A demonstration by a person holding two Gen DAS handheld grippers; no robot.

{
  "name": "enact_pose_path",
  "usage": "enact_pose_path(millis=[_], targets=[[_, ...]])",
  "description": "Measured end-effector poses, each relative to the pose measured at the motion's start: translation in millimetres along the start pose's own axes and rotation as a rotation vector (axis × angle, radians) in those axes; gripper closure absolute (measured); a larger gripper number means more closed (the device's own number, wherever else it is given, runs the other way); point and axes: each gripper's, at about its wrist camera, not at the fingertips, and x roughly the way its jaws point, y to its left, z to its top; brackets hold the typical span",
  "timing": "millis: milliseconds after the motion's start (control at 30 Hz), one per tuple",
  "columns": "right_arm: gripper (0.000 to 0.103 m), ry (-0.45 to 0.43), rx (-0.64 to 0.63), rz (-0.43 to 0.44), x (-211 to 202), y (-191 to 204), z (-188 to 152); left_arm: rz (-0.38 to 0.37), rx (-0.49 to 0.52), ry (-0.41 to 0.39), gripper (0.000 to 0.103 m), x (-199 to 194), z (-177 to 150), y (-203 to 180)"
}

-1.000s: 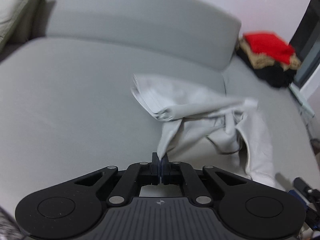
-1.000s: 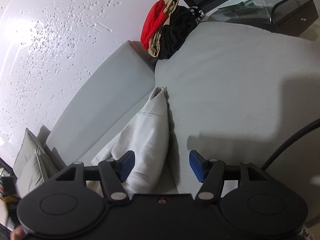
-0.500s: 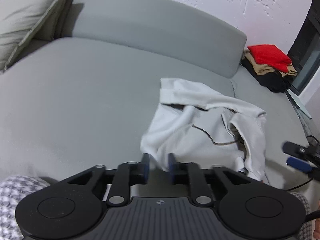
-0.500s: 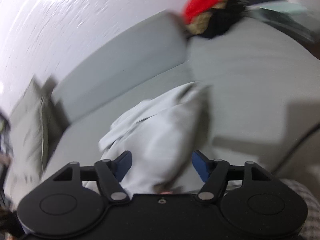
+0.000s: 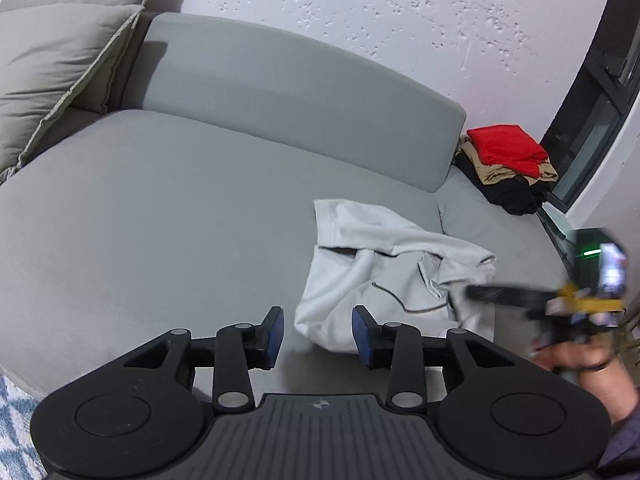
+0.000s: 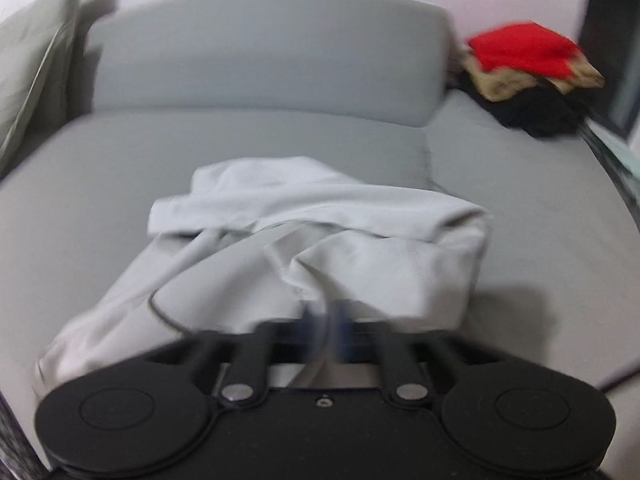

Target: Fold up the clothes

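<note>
A crumpled white garment (image 5: pixel 384 248) lies on the grey sofa seat (image 5: pixel 160 220), right of centre. My left gripper (image 5: pixel 318 334) is open just above the sofa's front, its blue pads either side of the garment's near left corner, touching nothing. My right gripper (image 5: pixel 476 292), blurred, reaches in from the right onto the cloth, held by a hand (image 5: pixel 572 356). In the right wrist view the garment (image 6: pixel 360 256) fills the middle, and the right gripper (image 6: pixel 324 320) has its pads drawn together on the near edge, with a strip of cloth between them.
A stack of folded clothes (image 5: pixel 504 148), red on tan on black, sits at the sofa's far right end (image 6: pixel 520 52). Grey cushions (image 5: pixel 52 64) lean at the far left. A dark window frame (image 5: pixel 592 100) stands on the right. A patterned rug (image 5: pixel 12 420) shows at lower left.
My left gripper let go of the garment, opened and drew back; the cloth dropped onto the seat. My right gripper swung round to face the sofa back and went from open to shut on the near edge.
</note>
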Motion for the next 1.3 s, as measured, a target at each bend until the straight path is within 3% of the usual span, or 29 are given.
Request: enact_pose_path(millis=[67,167,333,400,433,467,533,600,933,1167,1300], targets=[[0.101,-0.041,0.114,0.002,-15,-27,2,-0.014,-0.002,0.018,0.068,5,-3,-2],[0.101,-0.095,0.294,-0.069,-40,-93,-8,-0.036,-0.005,0.044,0.068,13,-8,-6],[0.099,0.048,0.506,-0.071,-37,-181,-42,-0.049,0.023,0.116,0.068,32,-20,-21],[0.094,0.088,0.543,-0.011,-39,-195,-54,-0.042,0.02,0.129,0.067,35,-22,-23],[0.087,0.09,0.571,0.022,-41,-202,-59,-0.037,0.018,0.134,0.067,37,-23,-23],[0.072,0.082,0.604,0.061,-44,-208,-64,-0.031,0.015,0.139,0.067,38,-24,-23],[0.06,0.059,0.643,0.119,-49,-219,-69,-0.021,0.01,0.148,0.067,40,-25,-24],[0.06,0.039,0.647,0.156,-51,-226,-72,-0.011,0.006,0.157,0.067,43,-27,-24],[0.06,-0.01,-0.02,-0.022,-28,-158,-56,0.017,0.006,0.197,0.066,57,-33,-30],[0.06,0.0,-0.321,-0.078,-3,-114,-48,0.017,0.013,0.211,0.066,61,-36,-27],[0.06,0.032,-0.469,-0.148,-10,-98,-60,0.024,0.001,0.212,0.065,59,-37,-21]])
